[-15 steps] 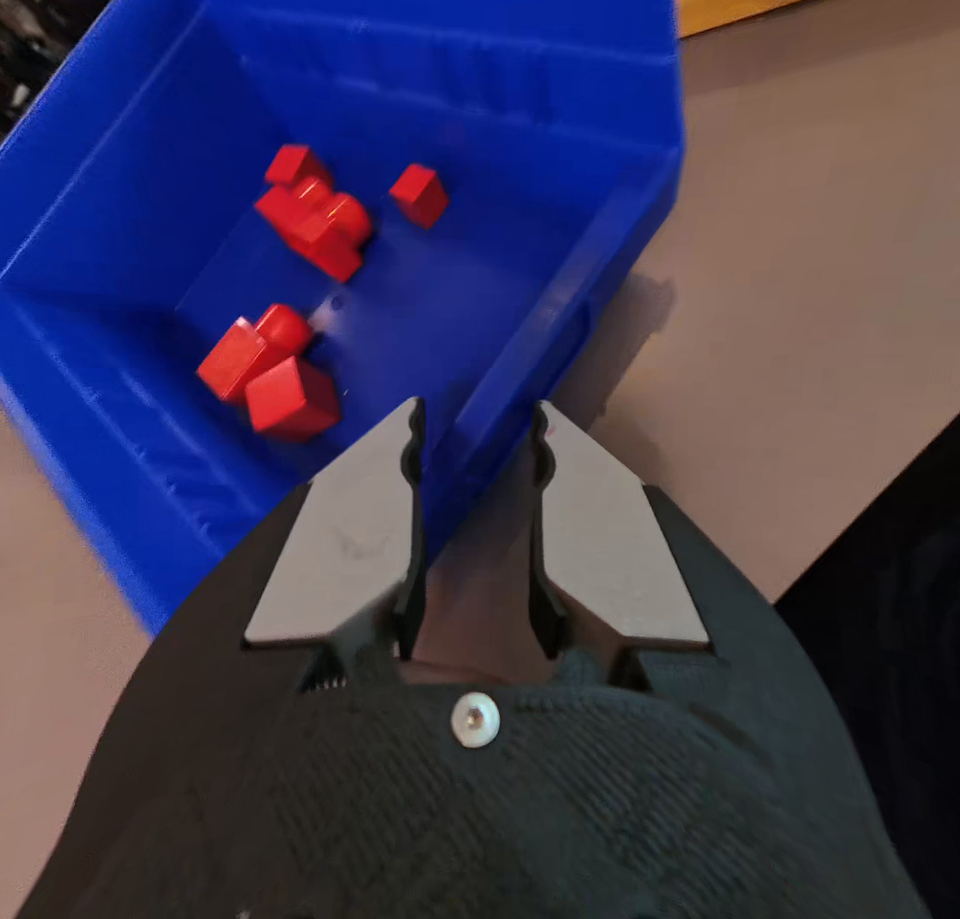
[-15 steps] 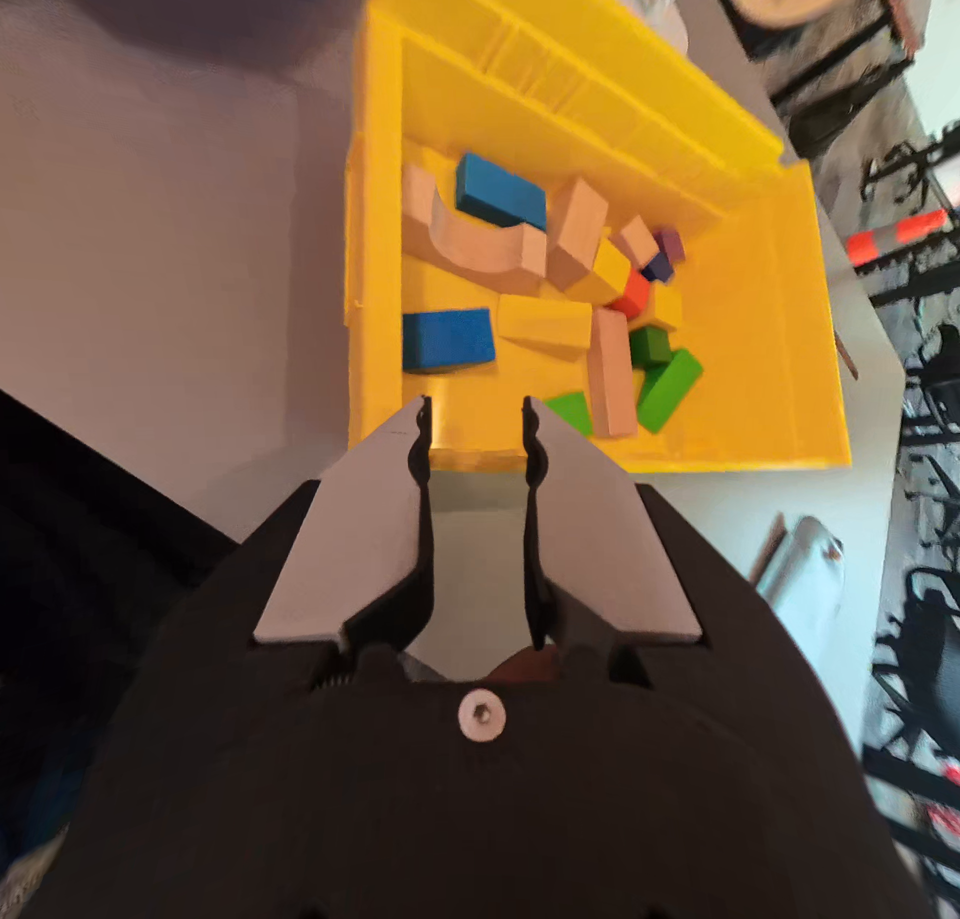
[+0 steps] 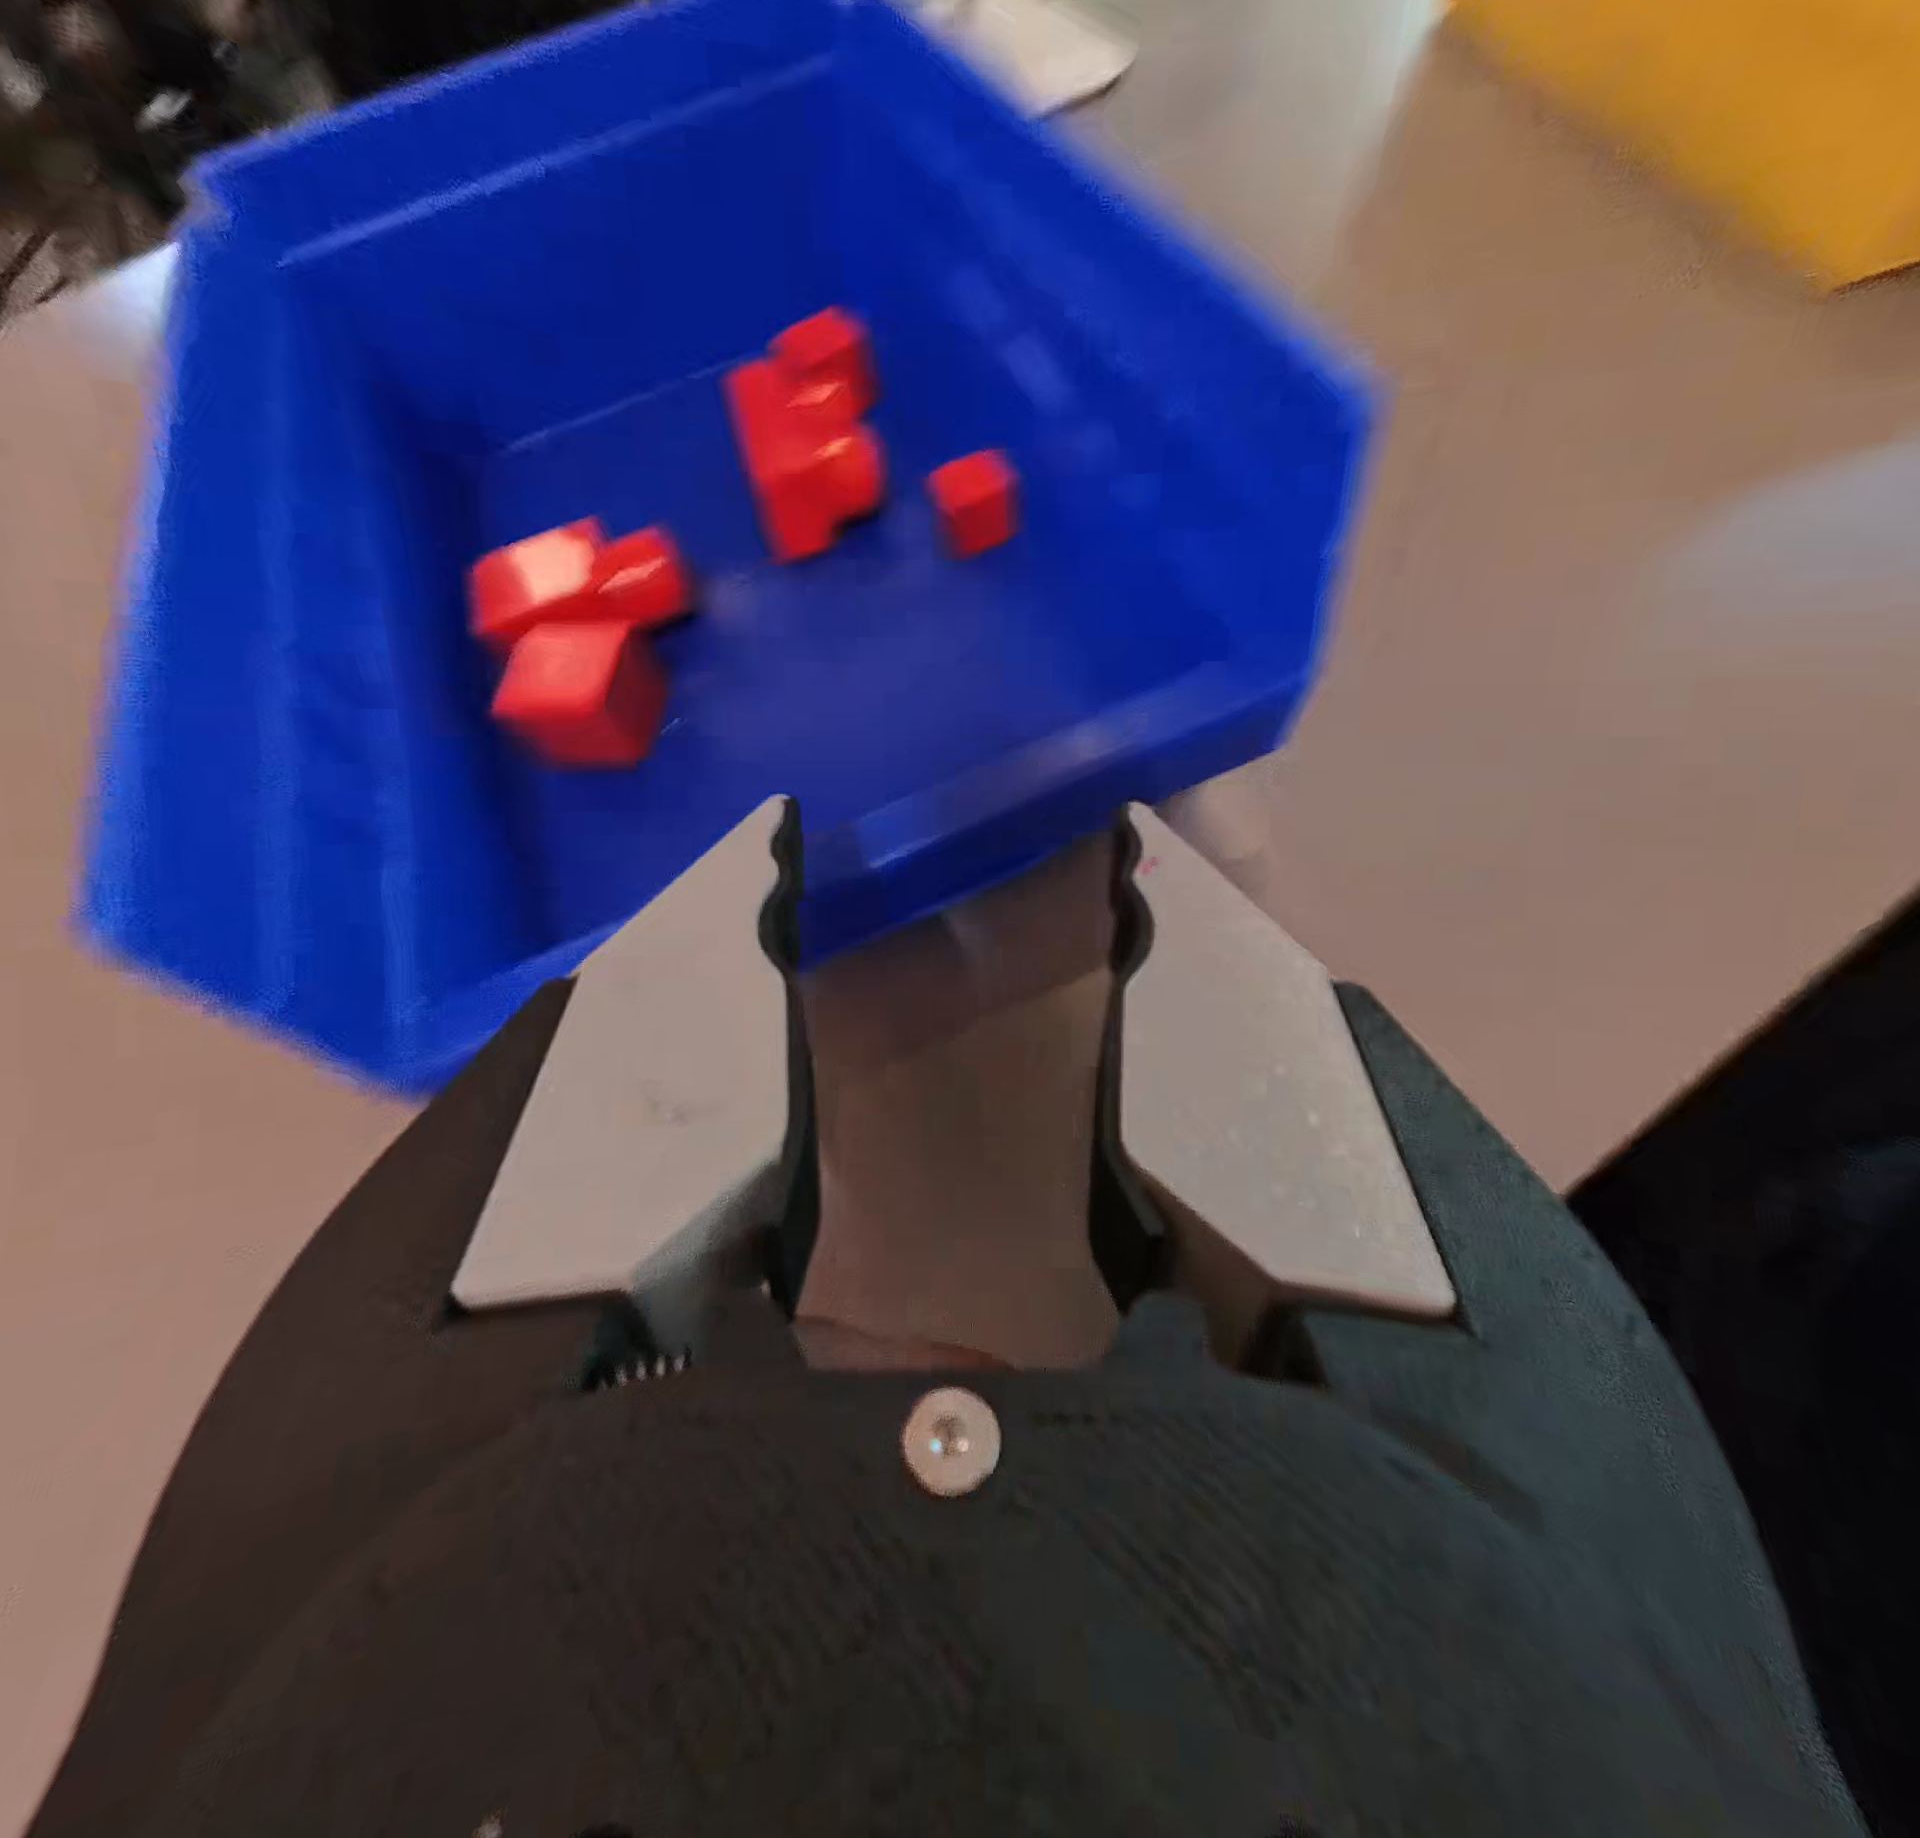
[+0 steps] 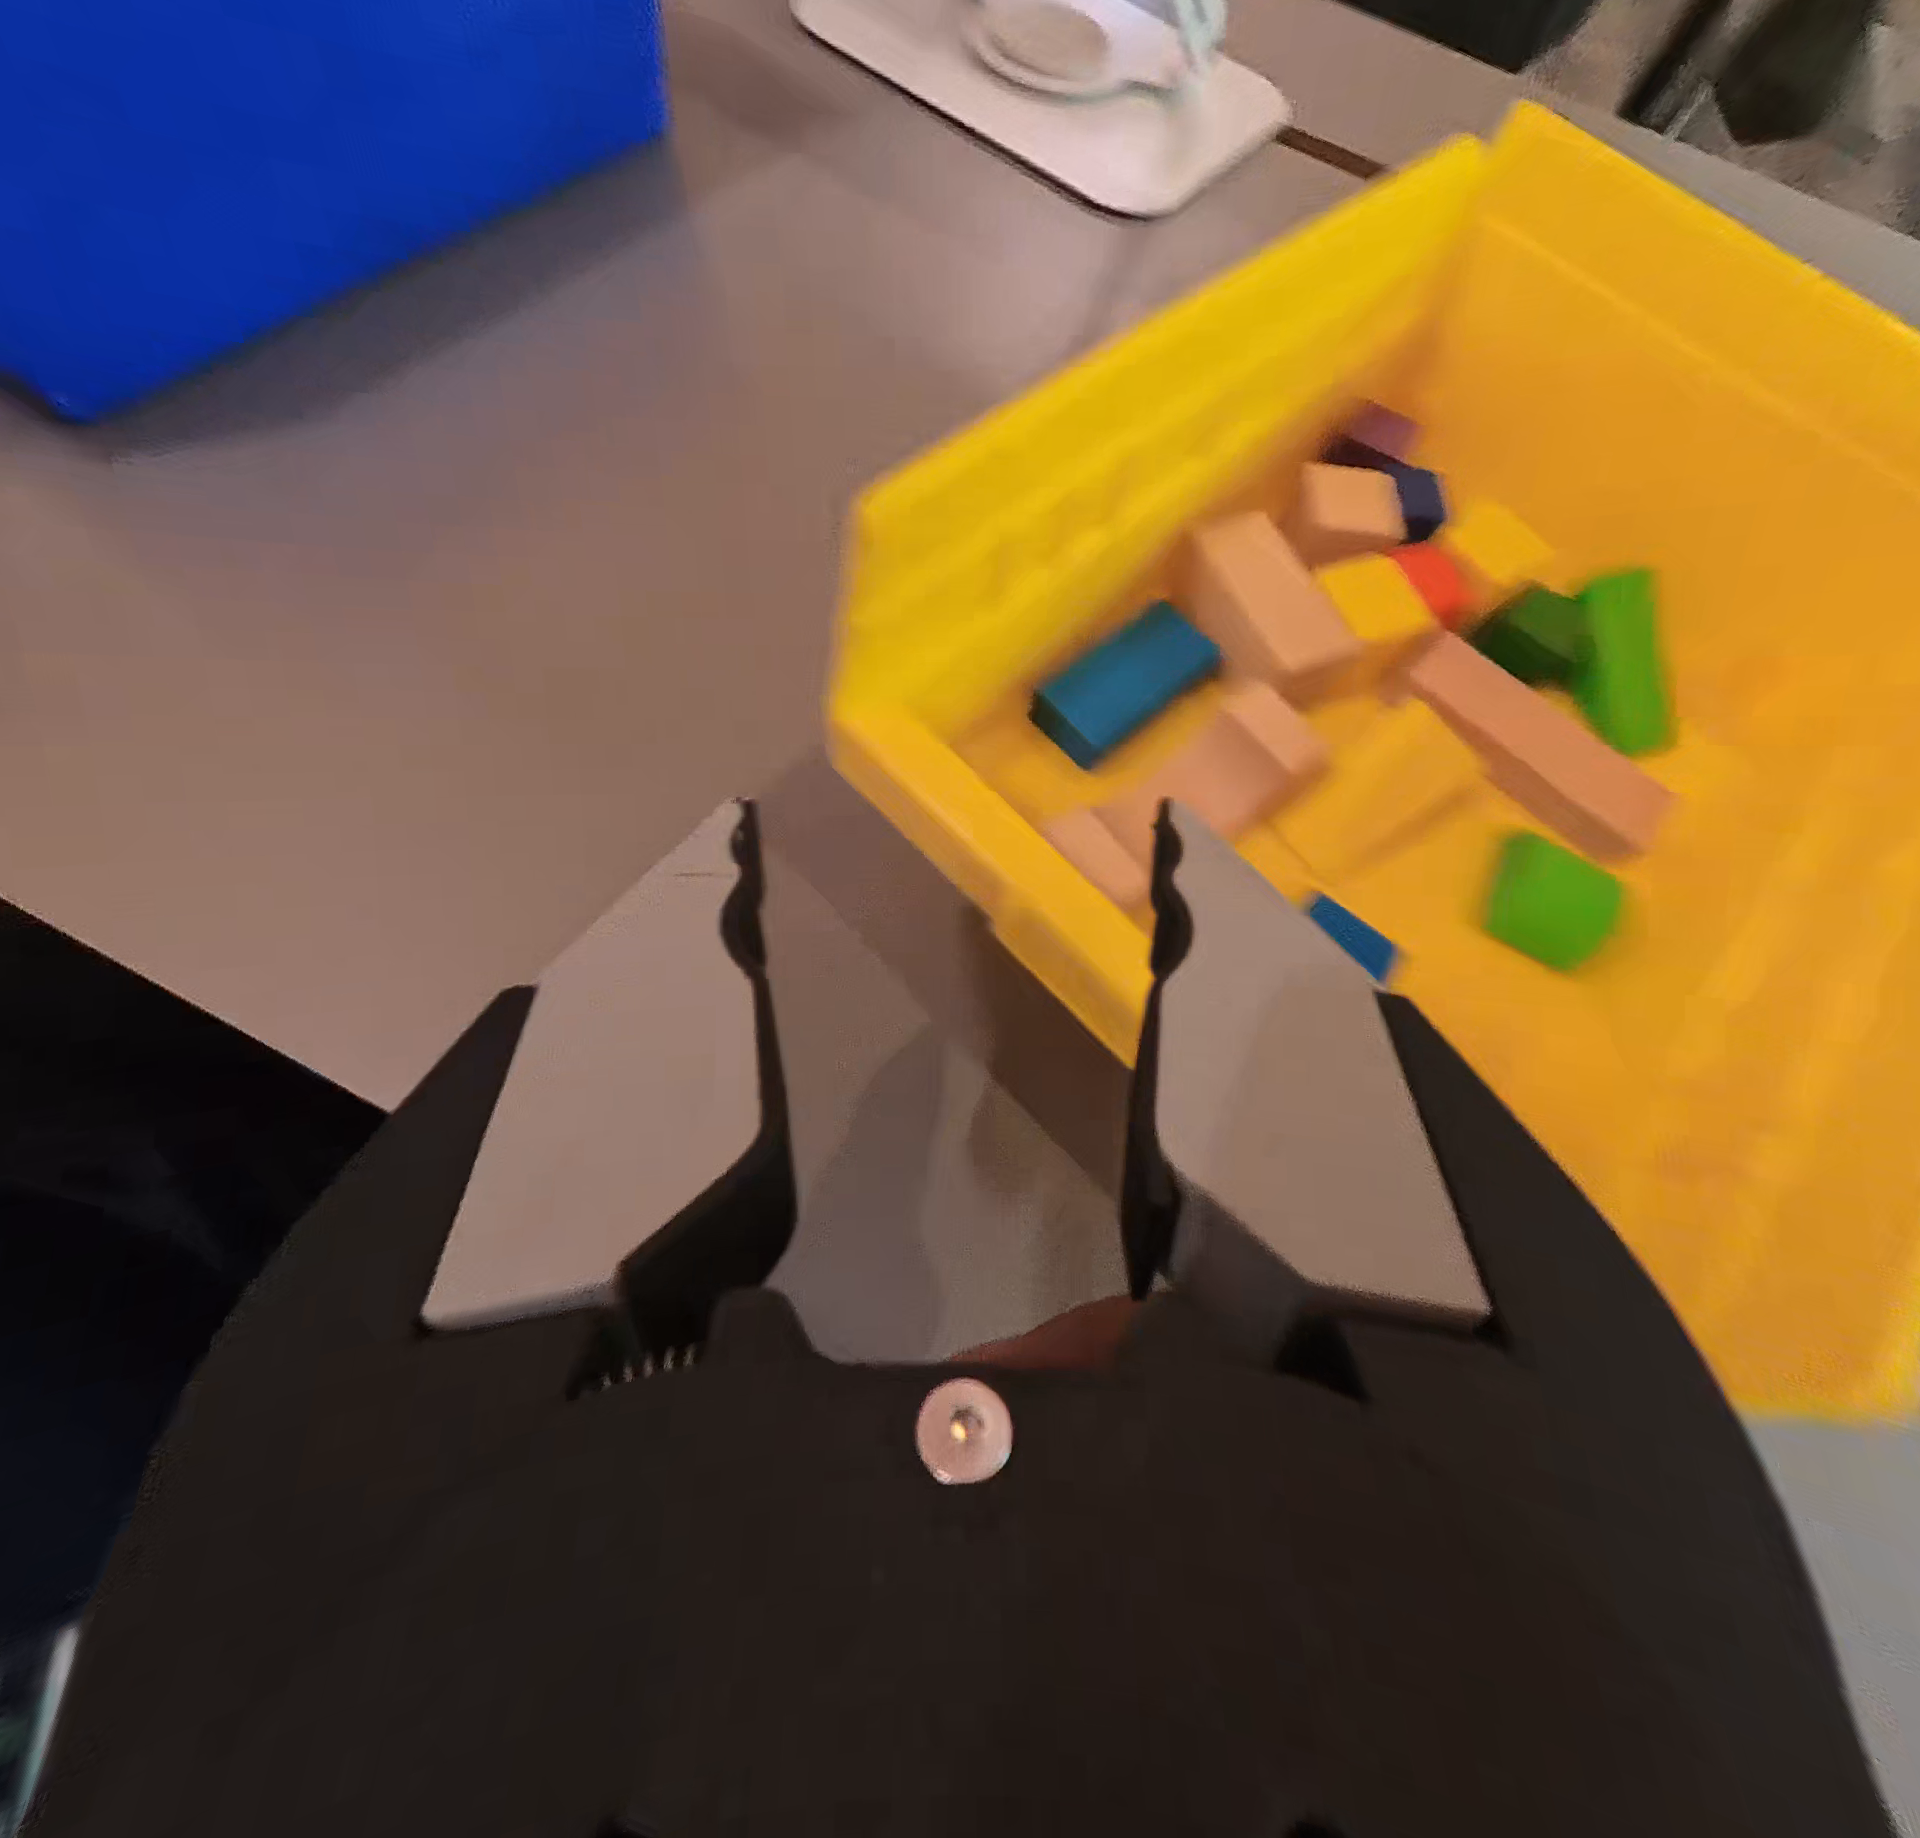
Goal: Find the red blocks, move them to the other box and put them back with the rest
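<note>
Red blocks (image 3: 800, 438) lie on the floor of the blue box (image 3: 312, 645), in two loose clumps plus one small cube alone to the right; none is held. The yellow box (image 4: 1039, 562) on the same table (image 4: 416, 593) holds the mixed lot: blue, green, yellow and plain wooden pieces, with one reddish-orange block (image 4: 1439, 578) among them, too blurred to judge whether it counts as red. So the sorting-out half looks largely done, and the return trip to the yellow box is still ahead. The left gripper (image 3: 951, 822) is open and empty, poised over the near rim of the blue box. The right gripper (image 4: 951, 822) is also open and empty, just at the near corner of the yellow box.
</note>
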Demonstrator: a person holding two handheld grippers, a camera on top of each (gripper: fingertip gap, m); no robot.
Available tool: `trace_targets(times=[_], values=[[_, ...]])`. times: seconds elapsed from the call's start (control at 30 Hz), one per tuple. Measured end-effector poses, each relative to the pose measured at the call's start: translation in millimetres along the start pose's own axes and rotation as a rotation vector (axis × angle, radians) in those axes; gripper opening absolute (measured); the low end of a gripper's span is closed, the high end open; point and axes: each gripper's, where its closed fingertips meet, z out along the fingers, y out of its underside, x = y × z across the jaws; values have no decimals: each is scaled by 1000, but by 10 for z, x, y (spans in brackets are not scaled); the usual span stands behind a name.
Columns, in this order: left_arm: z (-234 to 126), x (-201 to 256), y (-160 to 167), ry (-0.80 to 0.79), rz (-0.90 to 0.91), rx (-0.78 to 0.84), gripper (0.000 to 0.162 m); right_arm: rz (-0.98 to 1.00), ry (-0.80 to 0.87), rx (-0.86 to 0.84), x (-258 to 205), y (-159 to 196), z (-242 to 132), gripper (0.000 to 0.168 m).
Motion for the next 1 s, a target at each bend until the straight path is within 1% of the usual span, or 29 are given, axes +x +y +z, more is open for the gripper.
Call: trace_targets(times=[0.03, 0.1, 0.17, 0.2, 0.23, 0.27, 0.3, 0.33, 0.37, 0.4, 0.43, 0.53, 0.6, 0.67, 0.73, 0.83, 0.9, 1.0], values=[[46, 189, -108, 23, 29, 30, 61, 5, -7, 17, -118, -51, 94, 82], [178, 418, -320, -13, 112, 75, 64, -3, -5, 26, -289, -130, 322, 94], [349, 575, -504, -23, 102, 110, 63, -30, 49, -15, -308, -144, 575, 95], [443, 679, -541, 15, 67, 98, 61, -46, 97, -46, -248, -128, 690, 92], [528, 730, -554, 31, 39, 79, 48, -52, 140, -75, -184, -109, 781, 84], [586, 649, -564, -29, 36, 71, 30, -58, 169, -90, -139, -110, 826, 74], [596, 554, -594, -91, 73, 90, 12, -77, 199, -95, -89, -119, 826, 58], [588, 479, -595, -136, 55, 92, 9, -100, 209, -92, -53, -124, 811, 39], [560, 375, -579, -197, 65, 91, 5, -122, 178, -79, -67, -126, 794, 26], [511, 239, -551, -270, 75, 93, 2, -139, 130, -69, -99, -111, 769, 28], [487, 144, -488, -290, 53, 92, 2, -162, 80, -62, -125, -90, 734, 29], [339, -105, -365, -319, -90, 139, 2, -173, -43, -62, -127, -2, 603, 31], [261, -187, -310, -361, -108, 131, 4, -190, -103, -61, -101, 49, 530, 31], [224, -169, -300, -375, -163, 156, 3, -212, -153, -54, -88, 88, 473, 32], [251, -26, -344, -348, -213, 200, 0, -254, -199, -52, -102, 116, 428, 32], [366, 275, -455, -298, -130, 182, 6, -307, -263, -65, -130, 137, 397, 33], [453, 457, -529, -231, -81, 161, 11, -328, -294, -71, -124, 144, 390, 33], [548, 544, -584, -206, -29, 135, 15, -269, -291, -76, -33, 148, 410, 32]])
